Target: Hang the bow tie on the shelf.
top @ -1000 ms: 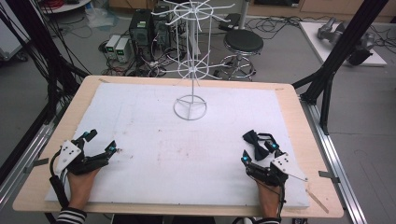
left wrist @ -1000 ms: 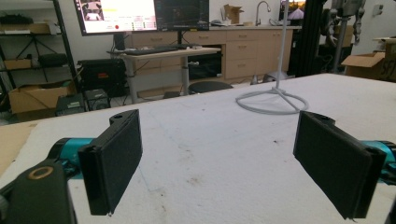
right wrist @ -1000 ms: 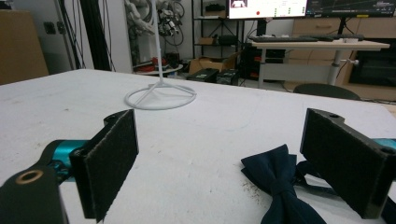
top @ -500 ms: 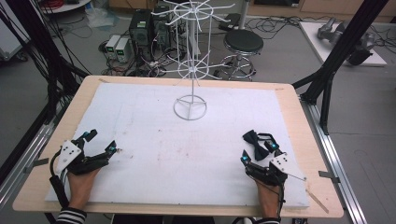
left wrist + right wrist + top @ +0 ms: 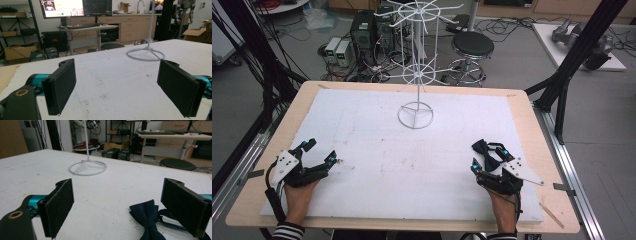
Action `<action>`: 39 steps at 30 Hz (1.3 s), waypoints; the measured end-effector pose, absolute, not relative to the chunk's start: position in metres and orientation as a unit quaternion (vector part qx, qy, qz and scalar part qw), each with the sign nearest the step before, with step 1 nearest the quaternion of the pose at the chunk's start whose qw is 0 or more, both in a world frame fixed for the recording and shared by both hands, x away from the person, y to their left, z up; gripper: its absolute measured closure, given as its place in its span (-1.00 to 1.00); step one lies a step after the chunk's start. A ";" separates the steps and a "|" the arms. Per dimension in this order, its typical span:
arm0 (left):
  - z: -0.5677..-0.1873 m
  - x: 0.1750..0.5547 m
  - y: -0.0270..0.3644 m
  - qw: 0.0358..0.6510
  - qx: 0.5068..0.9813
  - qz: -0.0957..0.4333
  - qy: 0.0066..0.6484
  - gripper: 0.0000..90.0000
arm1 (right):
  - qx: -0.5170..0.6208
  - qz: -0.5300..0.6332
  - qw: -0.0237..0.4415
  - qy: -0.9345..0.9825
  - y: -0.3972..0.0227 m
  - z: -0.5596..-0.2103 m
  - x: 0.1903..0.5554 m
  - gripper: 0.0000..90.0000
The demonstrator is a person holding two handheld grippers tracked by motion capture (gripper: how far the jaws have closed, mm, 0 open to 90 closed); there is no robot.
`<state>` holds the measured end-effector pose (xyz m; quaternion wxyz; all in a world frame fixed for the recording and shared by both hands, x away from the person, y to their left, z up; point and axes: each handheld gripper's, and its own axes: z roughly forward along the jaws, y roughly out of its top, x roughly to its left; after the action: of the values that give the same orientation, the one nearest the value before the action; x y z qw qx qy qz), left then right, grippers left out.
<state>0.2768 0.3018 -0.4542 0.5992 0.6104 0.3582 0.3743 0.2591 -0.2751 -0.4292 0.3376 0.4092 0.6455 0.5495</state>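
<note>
Bow tie (image 5: 486, 154), dark navy, flat on worktop (image 5: 412, 165) between wide-open, empty right fingers (image 5: 185, 206); left fingers (image 5: 61, 83) equally spread, empty; rack (image 5: 416, 95) beyond, unobstructed.

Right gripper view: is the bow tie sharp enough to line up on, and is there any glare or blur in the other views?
Right gripper view: the dark bow tie is slightly soft but legible against the white board, no glare. Left gripper view: near jaws crisp, the wire stand's base softer, monitors behind overexposed. High view: even, flat light, faint shadows, mild softness; the bow tie reads clearly beside the right gripper.
</note>
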 end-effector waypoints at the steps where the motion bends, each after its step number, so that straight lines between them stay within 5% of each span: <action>1: -0.454 0.277 0.302 0.599 0.610 0.374 0.358 -0.64 | 0.414 0.544 0.332 0.650 -0.277 -0.425 0.260 -0.77; 16: -0.454 0.277 0.302 0.598 0.611 0.376 0.357 -0.64 | 0.460 0.458 0.273 0.710 -0.297 -0.400 0.281 -0.76; 39: -0.454 0.277 0.301 0.598 0.612 0.376 0.356 -0.64 | 0.523 0.319 0.176 0.770 -0.313 -0.402 0.309 -0.25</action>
<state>0.2769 0.3012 -0.4542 0.5978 0.6118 0.3563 0.3759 0.3092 -0.3128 -0.4023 0.1758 0.5233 0.7704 0.3189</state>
